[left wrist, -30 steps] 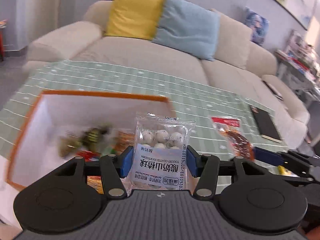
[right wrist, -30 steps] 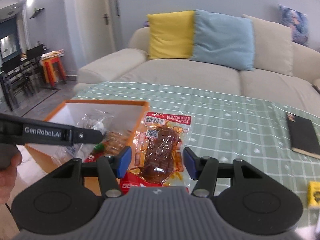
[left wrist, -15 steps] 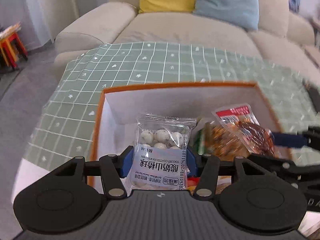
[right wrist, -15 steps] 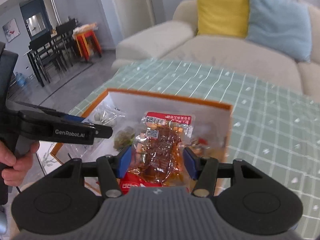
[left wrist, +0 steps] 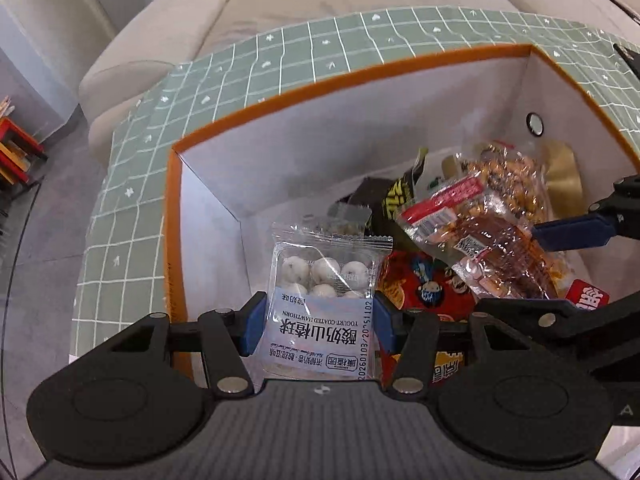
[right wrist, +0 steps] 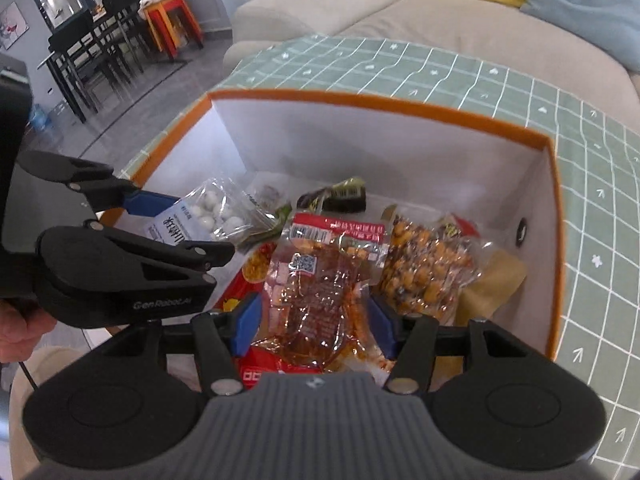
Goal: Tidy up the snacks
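An orange-rimmed white box [left wrist: 320, 87] [right wrist: 360, 100] holds several snack packets. My left gripper [left wrist: 318, 320] [right wrist: 188, 228] is shut on a clear packet of white yogurt-coated hawthorn balls [left wrist: 324, 292] [right wrist: 208, 212], held over the box's left side. My right gripper [right wrist: 314, 316] [left wrist: 532, 268] hangs over the middle of the box with a red-brown meat snack packet [right wrist: 316, 280] [left wrist: 480, 248] between its blue pads. Its jaws are opening, and the pads still touch the packet's edges. Both grippers point steeply down into the box.
In the box lie a bag of brown nuts [right wrist: 424, 268], a red bag [left wrist: 424, 288], a dark packet [right wrist: 340, 200] and a gold piece [left wrist: 560, 176]. The box stands on a green checked tablecloth [right wrist: 580, 160]. A beige sofa [left wrist: 180, 20] is behind. A hand [right wrist: 16, 332] holds the left gripper.
Both grippers moved from above the table to over the box's inside and tipped downward, each carrying its packet. The right jaws stand slightly wider than before.
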`<state>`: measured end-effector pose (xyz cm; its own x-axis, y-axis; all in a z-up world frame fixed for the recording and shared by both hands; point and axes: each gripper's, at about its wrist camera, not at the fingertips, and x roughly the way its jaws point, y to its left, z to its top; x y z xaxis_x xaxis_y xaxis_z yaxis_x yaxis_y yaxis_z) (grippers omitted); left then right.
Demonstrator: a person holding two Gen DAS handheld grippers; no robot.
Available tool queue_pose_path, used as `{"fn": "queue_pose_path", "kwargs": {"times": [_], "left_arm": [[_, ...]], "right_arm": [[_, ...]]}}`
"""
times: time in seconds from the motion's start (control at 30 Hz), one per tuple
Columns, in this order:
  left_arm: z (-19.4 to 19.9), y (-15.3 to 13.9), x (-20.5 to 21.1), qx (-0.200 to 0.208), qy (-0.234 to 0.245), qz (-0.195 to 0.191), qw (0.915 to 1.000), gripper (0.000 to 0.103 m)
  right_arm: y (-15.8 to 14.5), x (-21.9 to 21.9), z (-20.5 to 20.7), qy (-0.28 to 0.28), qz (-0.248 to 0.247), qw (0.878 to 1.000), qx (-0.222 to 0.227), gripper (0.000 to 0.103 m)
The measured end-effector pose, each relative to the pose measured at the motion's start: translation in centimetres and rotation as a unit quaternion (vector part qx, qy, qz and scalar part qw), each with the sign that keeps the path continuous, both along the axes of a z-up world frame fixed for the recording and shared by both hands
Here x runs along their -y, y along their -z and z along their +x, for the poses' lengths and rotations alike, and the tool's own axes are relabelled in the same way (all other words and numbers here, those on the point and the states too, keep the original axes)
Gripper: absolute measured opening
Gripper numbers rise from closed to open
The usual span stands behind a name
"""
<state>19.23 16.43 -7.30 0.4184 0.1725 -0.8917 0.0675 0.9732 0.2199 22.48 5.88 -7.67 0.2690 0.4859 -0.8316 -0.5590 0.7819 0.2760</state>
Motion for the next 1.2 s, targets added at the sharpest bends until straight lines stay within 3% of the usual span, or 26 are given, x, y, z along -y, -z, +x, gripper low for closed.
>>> {"fn": "queue_pose_path", "kwargs": {"times": [0.33,0.43,0.77,0.97,1.07,1.2], "left_arm": [[-0.2,0.7,-0.9,-0.009,0.003,0.001,1.0000,0.073],[-0.5,0.4,-1.0,-0.008,0.001,-0.007,0.9999,0.076],[-1.8,-3.1,-0.2,0.040,0.009,-0.004,0.9991,0.081],[-4.1,-8.4,0.3,0.131,-0.014,-0.033,0.9907,0.081],[-6.7,-11.7,1.3,0.210,-0.020,-0.036,0.9769,0.081],[-9.8,-15.2,2.9,0.268,-0.039,-0.043,0.9617,0.081]], "right_arm": [[0.3,0.4,0.3,-0.003,0.005,1.000,-0.022,0.062],[0.0,0.7,0.5,0.001,0.016,1.000,-0.025,0.073],[-3.5,3.1,-0.1,0.027,0.021,0.999,0.013,0.080],[-8.1,5.5,-0.8,0.041,0.027,0.996,0.072,0.087],[-11.3,7.0,-1.9,0.046,0.026,0.992,0.113,0.090],[-15.1,9.3,-4.4,0.054,0.033,0.983,0.170,0.096]]}}
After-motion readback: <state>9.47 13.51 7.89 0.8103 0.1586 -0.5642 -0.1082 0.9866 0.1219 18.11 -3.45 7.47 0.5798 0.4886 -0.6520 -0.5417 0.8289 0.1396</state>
